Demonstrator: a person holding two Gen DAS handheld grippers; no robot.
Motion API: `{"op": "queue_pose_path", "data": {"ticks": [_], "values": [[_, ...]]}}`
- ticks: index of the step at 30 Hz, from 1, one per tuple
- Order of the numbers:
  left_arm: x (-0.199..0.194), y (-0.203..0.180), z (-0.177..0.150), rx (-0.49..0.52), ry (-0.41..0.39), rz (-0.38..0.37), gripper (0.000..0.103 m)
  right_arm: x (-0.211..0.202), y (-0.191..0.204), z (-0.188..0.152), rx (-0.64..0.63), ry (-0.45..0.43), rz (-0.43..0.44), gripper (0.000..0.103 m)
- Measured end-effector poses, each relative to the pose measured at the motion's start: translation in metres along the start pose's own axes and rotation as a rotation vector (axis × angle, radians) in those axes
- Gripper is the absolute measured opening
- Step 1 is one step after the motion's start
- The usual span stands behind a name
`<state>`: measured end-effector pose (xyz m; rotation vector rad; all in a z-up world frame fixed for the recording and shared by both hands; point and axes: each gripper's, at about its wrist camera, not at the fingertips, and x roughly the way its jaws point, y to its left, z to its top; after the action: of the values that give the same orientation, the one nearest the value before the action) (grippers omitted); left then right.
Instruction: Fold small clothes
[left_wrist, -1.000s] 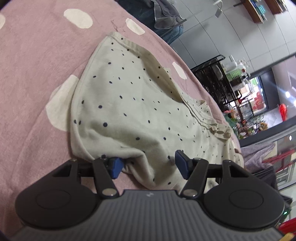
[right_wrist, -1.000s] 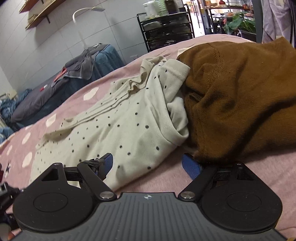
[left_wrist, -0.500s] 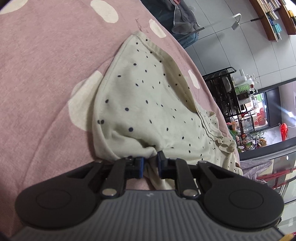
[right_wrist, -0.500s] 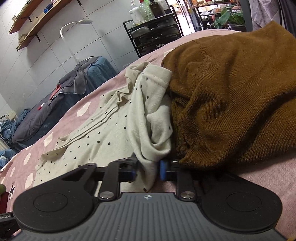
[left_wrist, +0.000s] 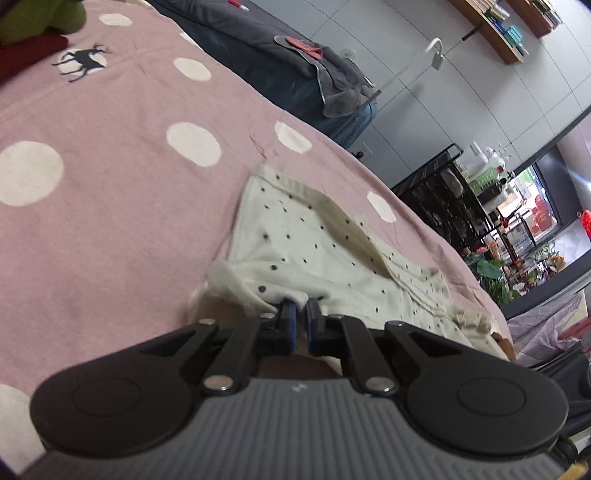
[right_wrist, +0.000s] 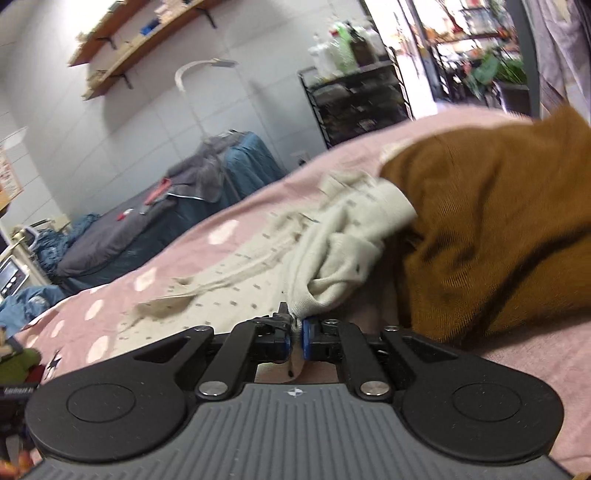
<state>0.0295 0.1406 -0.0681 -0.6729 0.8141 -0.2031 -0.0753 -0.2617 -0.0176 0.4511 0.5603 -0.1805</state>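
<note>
A cream garment with dark dots (left_wrist: 314, 251) lies on a pink spotted blanket (left_wrist: 110, 203). My left gripper (left_wrist: 300, 308) pinches its near bunched edge, the jaws closing the last bit with cloth between the blue pads, and that edge is lifted off the blanket. In the right wrist view my right gripper (right_wrist: 295, 325) grips a fold of the same cream garment (right_wrist: 229, 295), jaws still closing on the fabric. A brown knitted sweater (right_wrist: 498, 229) lies heaped right beside it and touches the cream sleeve.
A dark grey and blue bed (left_wrist: 277, 55) with clothes on it stands behind the blanket. A black wire rack (right_wrist: 354, 103) and a white floor lamp (right_wrist: 199, 74) stand against the wall. A green and red bundle (left_wrist: 37, 22) sits at the blanket's far left.
Both grippers went from wide open to closed on the cream garment's edges. Both then rose, and the gripped cloth came up off the blanket.
</note>
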Motion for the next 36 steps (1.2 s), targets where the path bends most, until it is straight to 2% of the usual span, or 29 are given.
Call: {"op": "queue_pose_path", "data": {"ticks": [2, 5, 7, 8, 12, 14, 16, 19, 23, 28, 29, 32, 36], "values": [[-0.002, 0.007, 0.0, -0.025, 0.059, 0.004, 0.015, -0.011, 0.002, 0.0, -0.021, -0.008, 0.008, 0.01], [-0.006, 0.016, -0.01, -0.04, 0.119, -0.003, 0.02, -0.017, -0.002, -0.004, -0.062, -0.003, -0.031, 0.009], [-0.01, 0.018, -0.019, -0.019, 0.137, 0.013, 0.036, -0.019, -0.011, -0.007, -0.044, 0.013, -0.046, 0.008], [-0.011, 0.02, -0.022, -0.021, 0.146, 0.021, 0.053, -0.019, -0.016, -0.008, -0.025, 0.025, -0.048, 0.008], [-0.012, 0.024, -0.031, -0.055, 0.178, 0.012, 0.061, -0.015, -0.025, -0.013, -0.015, 0.047, -0.067, 0.008], [-0.01, 0.025, -0.034, -0.102, 0.194, 0.014, 0.065, -0.013, -0.026, -0.015, -0.003, 0.051, -0.069, 0.008], [-0.006, 0.026, -0.037, -0.14, 0.198, -0.017, 0.065, -0.013, -0.023, -0.016, -0.019, 0.046, -0.073, 0.008], [0.004, 0.028, -0.038, -0.176, 0.161, -0.015, 0.064, -0.013, -0.021, -0.016, -0.033, 0.041, -0.071, 0.008], [0.03, 0.037, -0.032, -0.323, 0.134, -0.07, 0.063, -0.013, -0.024, -0.019, -0.032, 0.046, -0.074, 0.008], [0.057, 0.027, -0.019, -0.299, 0.098, -0.061, 0.063, -0.012, -0.025, -0.022, -0.037, 0.055, -0.082, 0.009], [0.061, 0.025, -0.017, -0.296, 0.095, -0.055, 0.061, -0.012, -0.025, -0.022, -0.037, 0.056, -0.083, 0.009], [0.067, 0.022, -0.015, -0.269, 0.11, -0.046, 0.035, -0.01, -0.025, -0.023, -0.04, 0.063, -0.088, 0.009], [0.067, 0.022, -0.02, -0.258, 0.125, -0.063, 0.023, -0.006, -0.025, -0.023, -0.035, 0.075, -0.095, 0.009]]}}
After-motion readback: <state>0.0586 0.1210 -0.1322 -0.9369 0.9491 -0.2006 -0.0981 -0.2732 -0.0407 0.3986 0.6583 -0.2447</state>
